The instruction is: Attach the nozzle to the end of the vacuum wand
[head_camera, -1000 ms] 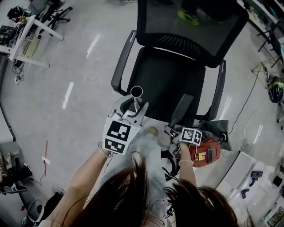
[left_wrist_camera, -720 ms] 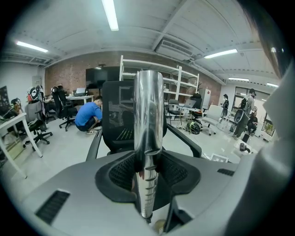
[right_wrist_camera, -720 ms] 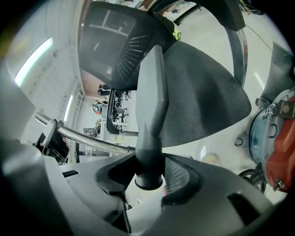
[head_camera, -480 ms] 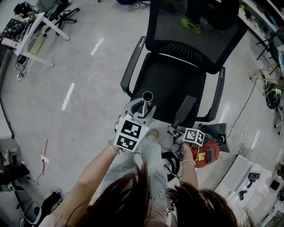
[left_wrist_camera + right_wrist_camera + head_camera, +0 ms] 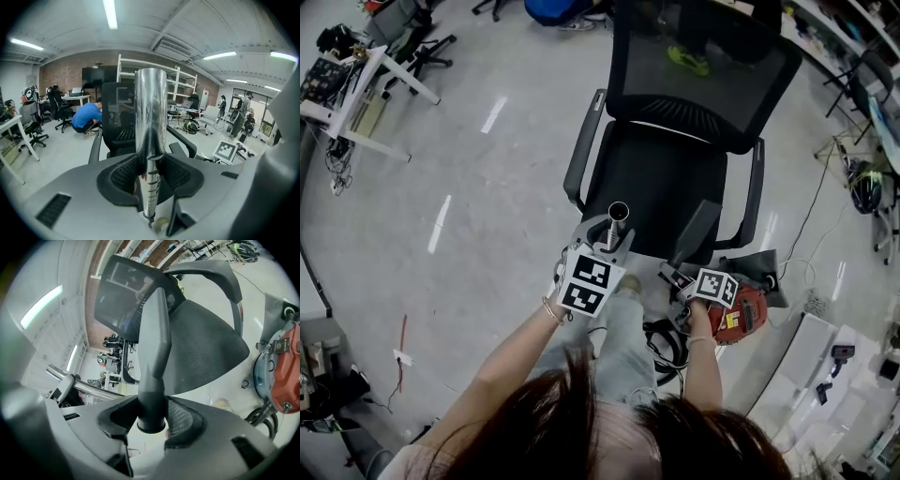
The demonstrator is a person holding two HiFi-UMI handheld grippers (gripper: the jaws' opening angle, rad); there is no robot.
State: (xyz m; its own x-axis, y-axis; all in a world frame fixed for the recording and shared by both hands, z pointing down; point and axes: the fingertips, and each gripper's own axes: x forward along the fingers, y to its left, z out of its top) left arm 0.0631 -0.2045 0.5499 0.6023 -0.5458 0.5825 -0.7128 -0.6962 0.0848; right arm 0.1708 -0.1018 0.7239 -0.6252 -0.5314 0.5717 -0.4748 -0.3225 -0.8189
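The chrome vacuum wand [image 5: 617, 223] stands nearly upright over the front of the chair seat, its open end up. My left gripper [image 5: 605, 246] is shut on it; in the left gripper view the wand [image 5: 150, 140] runs up between the black pads. The dark grey crevice nozzle [image 5: 692, 234] slants up to the right of the wand, apart from it. My right gripper [image 5: 673, 277] is shut on its round lower end; in the right gripper view the nozzle [image 5: 153, 357] rises from the pads, with the wand [image 5: 79, 383] at the left.
A black mesh office chair [image 5: 670, 159] stands straight ahead. The red vacuum body [image 5: 739, 317] and its black hose [image 5: 661, 342] lie on the floor at my right. Desks [image 5: 356, 89] stand at far left, cables and gear at right. A person in blue [image 5: 86, 117] crouches beyond.
Both grippers have risen and shifted towards the chair seat with their loads. The wand's open end and the nozzle now stand closer together over the seat's front edge.
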